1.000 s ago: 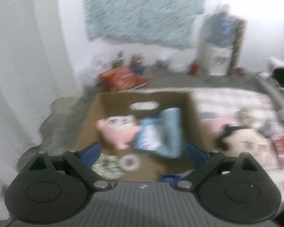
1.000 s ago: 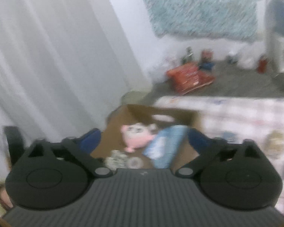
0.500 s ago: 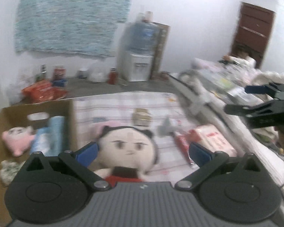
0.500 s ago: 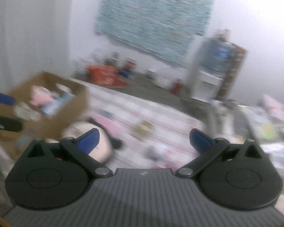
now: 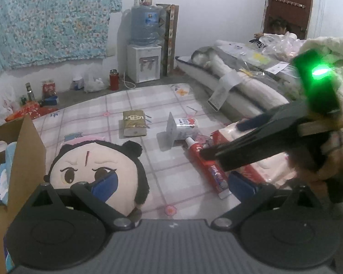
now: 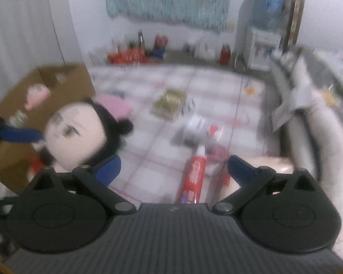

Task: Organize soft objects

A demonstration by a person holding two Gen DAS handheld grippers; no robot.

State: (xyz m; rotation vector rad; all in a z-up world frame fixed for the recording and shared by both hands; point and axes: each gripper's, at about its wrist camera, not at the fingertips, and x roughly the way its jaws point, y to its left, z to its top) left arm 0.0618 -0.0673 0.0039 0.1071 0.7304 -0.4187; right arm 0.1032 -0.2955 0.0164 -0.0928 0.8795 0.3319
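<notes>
A plush doll (image 5: 96,171) with black hair and a cream face lies on the checked mat, right against the cardboard box (image 5: 27,159). My left gripper (image 5: 172,185) is open, its left finger over the doll's cheek and nothing between the pads. My right gripper (image 6: 173,169) is open with its jaws closing. It hangs over a red toothpaste tube (image 6: 193,175), which lies between its fingers without being pressed. In the left wrist view the right gripper (image 5: 221,140) reaches in from the right above the same tube (image 5: 208,166).
The box holds a pink plush (image 6: 35,96) and blue packs (image 5: 2,178). On the mat (image 5: 116,105) lie a gold tissue pack (image 5: 133,123), a white pack (image 5: 185,127) and a red-and-white package (image 5: 263,166). A rolled mattress (image 5: 240,84) borders the right side.
Both views have swung right from the box to the mat. The left gripper has come down to the doll. The right gripper has dropped over the toothpaste tube.
</notes>
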